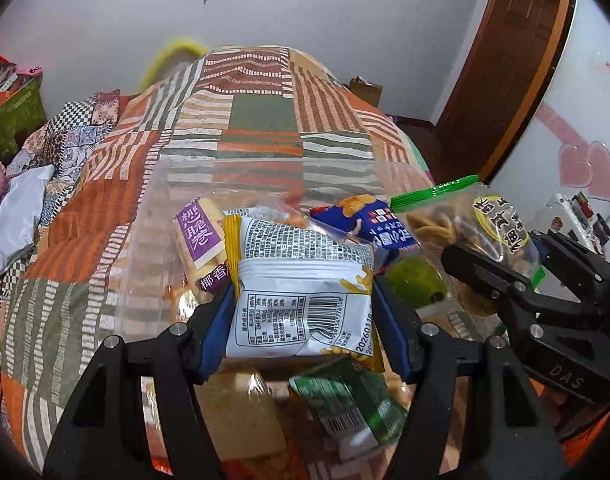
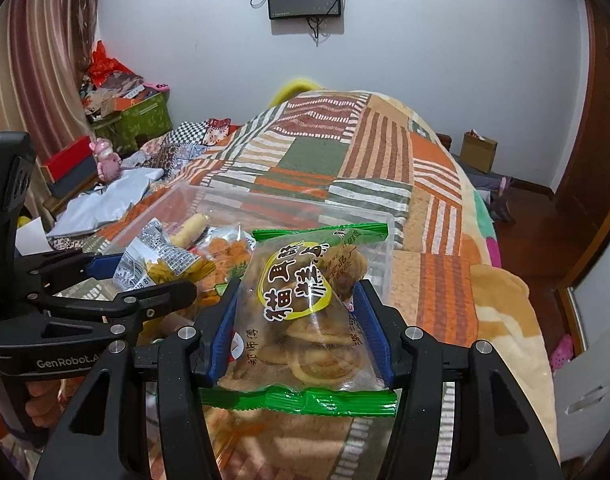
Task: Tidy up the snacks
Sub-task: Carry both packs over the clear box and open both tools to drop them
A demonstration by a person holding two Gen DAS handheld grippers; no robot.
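My left gripper (image 1: 301, 292) is shut on a white and yellow snack packet (image 1: 301, 264) with a barcode, its blue pads pressing both sides. It hangs over a clear plastic bin (image 1: 265, 164) on the bed. The bin holds a purple wafer pack (image 1: 199, 236), a blue pack (image 1: 381, 224) and a green packet (image 1: 345, 396). To the right, my right gripper (image 2: 299, 292) is shut on a clear biscuit bag (image 2: 301, 320) with green sealed edges, above the near right part of the bin (image 2: 285, 200). In the right wrist view the left gripper (image 2: 145, 276) and its packet (image 2: 161, 256) show at the left.
The bin rests on a patchwork quilt (image 2: 369, 148) covering the bed. A grey plastic bag (image 2: 105, 204) and a green box (image 2: 141, 120) lie at the left. A brown door (image 1: 501, 72) and wooden floor (image 2: 521, 232) are to the right of the bed.
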